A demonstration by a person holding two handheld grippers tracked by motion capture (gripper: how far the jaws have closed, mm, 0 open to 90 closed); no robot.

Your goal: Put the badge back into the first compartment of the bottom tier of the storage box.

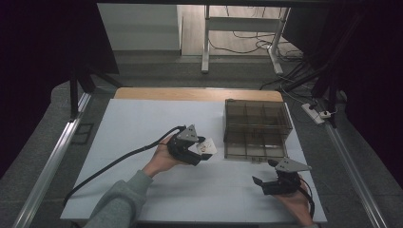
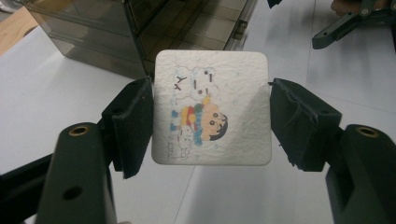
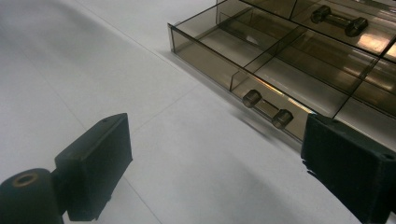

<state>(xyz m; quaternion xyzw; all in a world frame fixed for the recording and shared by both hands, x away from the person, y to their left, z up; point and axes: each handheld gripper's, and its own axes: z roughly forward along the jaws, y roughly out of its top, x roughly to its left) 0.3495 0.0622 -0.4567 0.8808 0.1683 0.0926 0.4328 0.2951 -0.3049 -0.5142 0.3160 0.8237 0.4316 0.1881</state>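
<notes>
Holding a square white card by its two side edges, the left gripper hangs above the white mat, just left of the smoky drawer box. Jaws clamped on the card. It has rounded corners, a textured face and a cartoon child with a snowman printed on it.

Bottom drawer is pulled out, its compartments looking bare. Likely step: carrying the card to that drawer. Next move calls for shifting right over a compartment, then releasing.

Right gripper rests near right, jaws wide apart, holding nothing.
</notes>
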